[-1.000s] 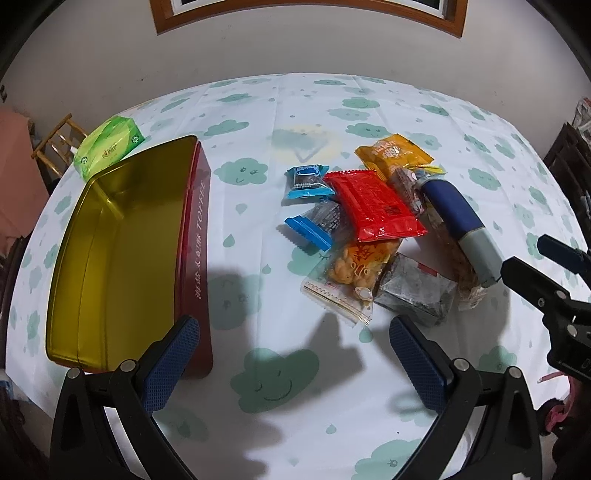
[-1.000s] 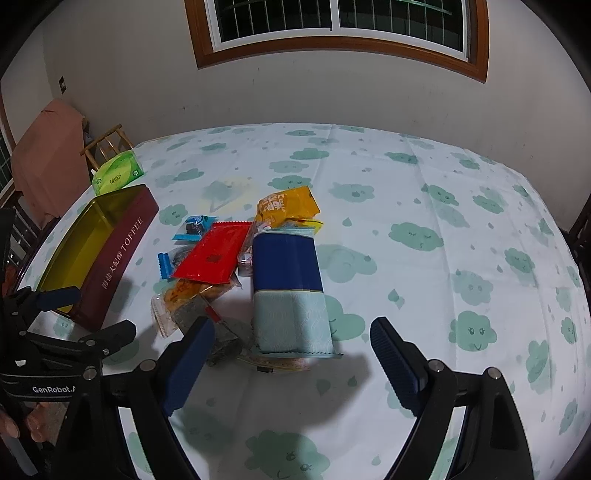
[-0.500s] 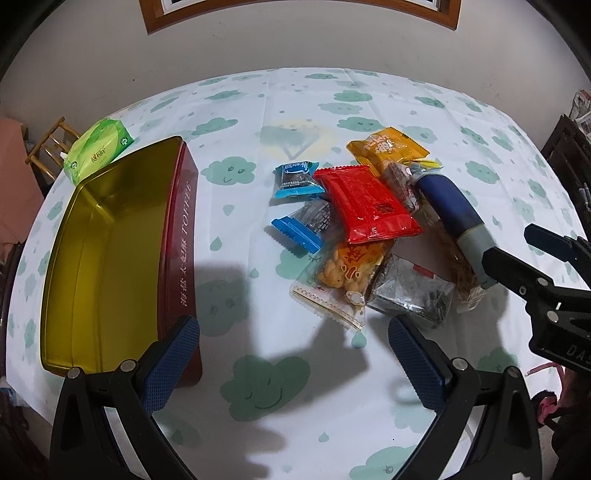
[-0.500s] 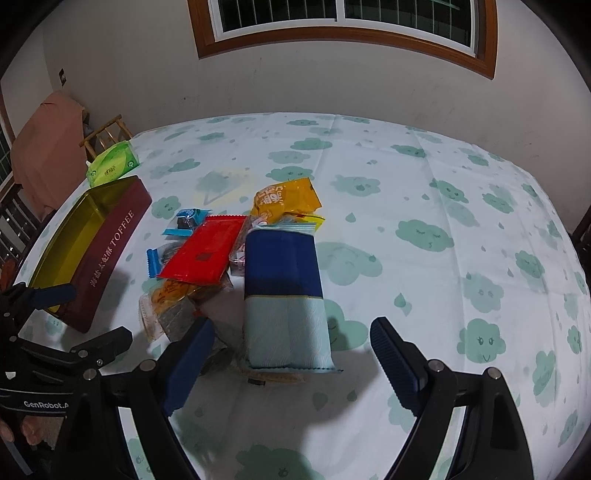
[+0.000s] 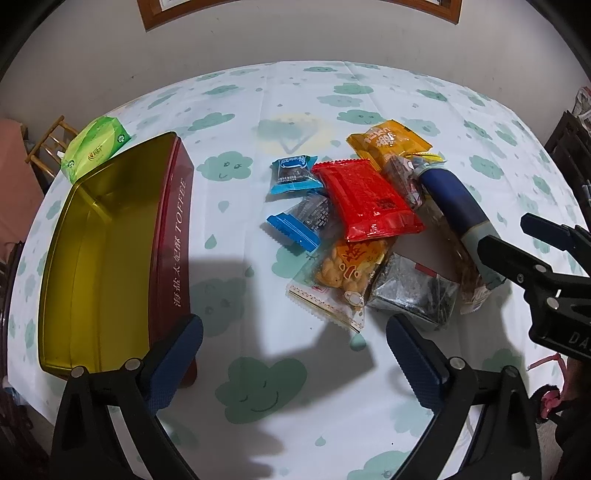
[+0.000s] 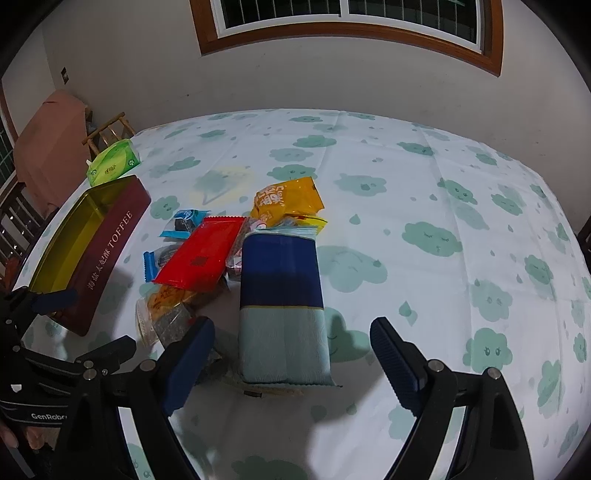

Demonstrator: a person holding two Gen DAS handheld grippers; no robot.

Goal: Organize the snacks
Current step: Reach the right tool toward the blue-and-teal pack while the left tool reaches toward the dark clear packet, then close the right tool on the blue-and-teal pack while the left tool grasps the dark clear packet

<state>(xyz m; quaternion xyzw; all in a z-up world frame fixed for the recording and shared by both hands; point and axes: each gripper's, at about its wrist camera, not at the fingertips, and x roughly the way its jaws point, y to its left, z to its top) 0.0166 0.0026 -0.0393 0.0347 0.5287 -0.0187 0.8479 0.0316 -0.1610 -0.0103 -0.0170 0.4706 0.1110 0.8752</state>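
- Tablecloth [image 5: 295, 92] with green clouds covers the whole round table; only the right wrist view shows its wide bare right half [image 6: 461, 221] and the barred window [image 6: 351, 14] above.
- Toffee tin [image 5: 92, 258], red outside and gold inside, lies open at the left; the left wrist view looks straight into it, the right wrist view mostly shows its lettered side [image 6: 110, 251].
- Blue-and-grey pack [image 6: 282, 306] lies flat just ahead of the right gripper [image 6: 291, 354], whose jaws are spread wide and grasp nothing; from the left it appears as a narrow roll [image 5: 458, 210].
- Left gripper [image 5: 295, 347] is likewise spread and holding nothing, above bare cloth near the pile.
- Red packet [image 5: 365, 199] tops the snack pile between tin and pack.
- Orange packet [image 5: 388, 144] lies behind it.
- Green tissue pack [image 5: 96, 151] sits beyond the tin.
- Blue candies [image 5: 293, 173] lie beside the red packet.
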